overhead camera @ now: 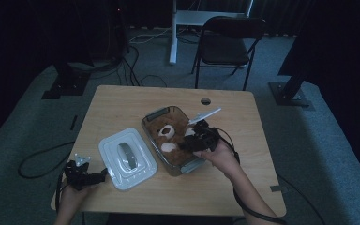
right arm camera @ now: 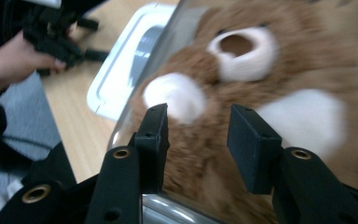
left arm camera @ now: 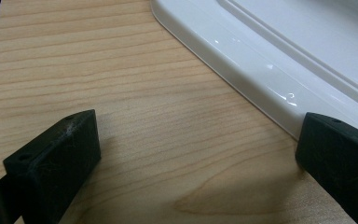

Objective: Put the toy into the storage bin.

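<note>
Two tongs at work over one clear plastic bin (overhead camera: 156,114) that sits mid-counter with a brown plush bear (overhead camera: 173,126) lying in it, face up. Right tongs (overhead camera: 191,142) hover over the bear's lower body at the bin's near-right side; the right gripper view shows the jaws part open with a gap between them, nothing pinched, pads clear of the fur (right arm camera: 200,154). Left tongs (overhead camera: 104,174) rest low at the counter's near-left edge, jaws spread wide and empty, one jaw just beside the rim of the white lid (overhead camera: 127,158), which lies flat on the counter (overhead camera: 122,103) to the left of the bin, touching or nearly touching it, I cannot tell which. Judged step: the bear looks placed in the bin and let go, the lid not yet on. Next move likely calls for the right tongs to clear the bin, then for a grip on the lid, by its rim or its grey centre handle (overhead camera: 126,153), a lift, and a square set-down over the bin so all four edges seat; any plush standing above the rim would want pressing down first. Bear itself: soft, shaggy brown fur, cream muzzle ring (right arm camera: 242,51) with a dark centre, two cream paw pads (right arm camera: 175,95), body filling most of the bin's length. A white stick-like item (overhead camera: 206,115) leans out past the bin's far-right corner; what it is I cannot tell
</note>
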{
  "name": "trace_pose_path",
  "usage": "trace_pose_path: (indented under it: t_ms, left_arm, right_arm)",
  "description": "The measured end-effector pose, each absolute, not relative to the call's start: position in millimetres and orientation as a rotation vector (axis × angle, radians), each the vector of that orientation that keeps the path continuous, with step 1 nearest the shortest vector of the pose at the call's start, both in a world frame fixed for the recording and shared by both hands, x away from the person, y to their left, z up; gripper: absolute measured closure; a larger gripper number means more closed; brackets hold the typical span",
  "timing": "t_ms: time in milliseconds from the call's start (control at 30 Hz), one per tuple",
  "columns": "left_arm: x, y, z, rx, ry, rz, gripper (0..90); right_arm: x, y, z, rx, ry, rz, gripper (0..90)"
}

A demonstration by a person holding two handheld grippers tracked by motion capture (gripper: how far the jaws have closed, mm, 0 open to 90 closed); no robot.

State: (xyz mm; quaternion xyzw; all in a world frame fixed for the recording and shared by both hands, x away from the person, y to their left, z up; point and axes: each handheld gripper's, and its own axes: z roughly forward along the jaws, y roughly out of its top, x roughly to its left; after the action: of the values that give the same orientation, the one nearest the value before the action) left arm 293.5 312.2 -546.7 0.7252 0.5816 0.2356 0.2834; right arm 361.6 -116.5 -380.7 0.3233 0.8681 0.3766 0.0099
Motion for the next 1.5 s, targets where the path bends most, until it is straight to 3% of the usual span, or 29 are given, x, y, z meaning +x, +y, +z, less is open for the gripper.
trace_pose_path:
  t_ms: [100,233,400,867,1333,1500]
  left_arm:
    - [293,312,-547,1.941,1.557,0.630,0.3]
    - [293,312,-547,1.940,1.556,0.631,0.3]
    - [293,312,-547,1.940,1.557,0.631,0.3]
    - [293,312,-547,1.941,1.557,0.630,0.3]
    - [293,312,-547,1.941,1.557,0.630,0.3]
    - [293,312,-547,1.940,1.557,0.630,0.3]
  right_arm:
    - [364,-135,-371,1.084,2.631,1.211,59.2]
    - [369,-159,-365,1.154,2.557,1.233,73.6]
    - [377,-166,-372,1.202,2.558,1.179,78.6]
    - [398,-138,-407,1.273,2.610,1.078,82.4]
    - [416,-124,-419,1.325,2.649,0.949,82.9]
    - [420,-109,-430,1.281,2.666,0.778,85.8]
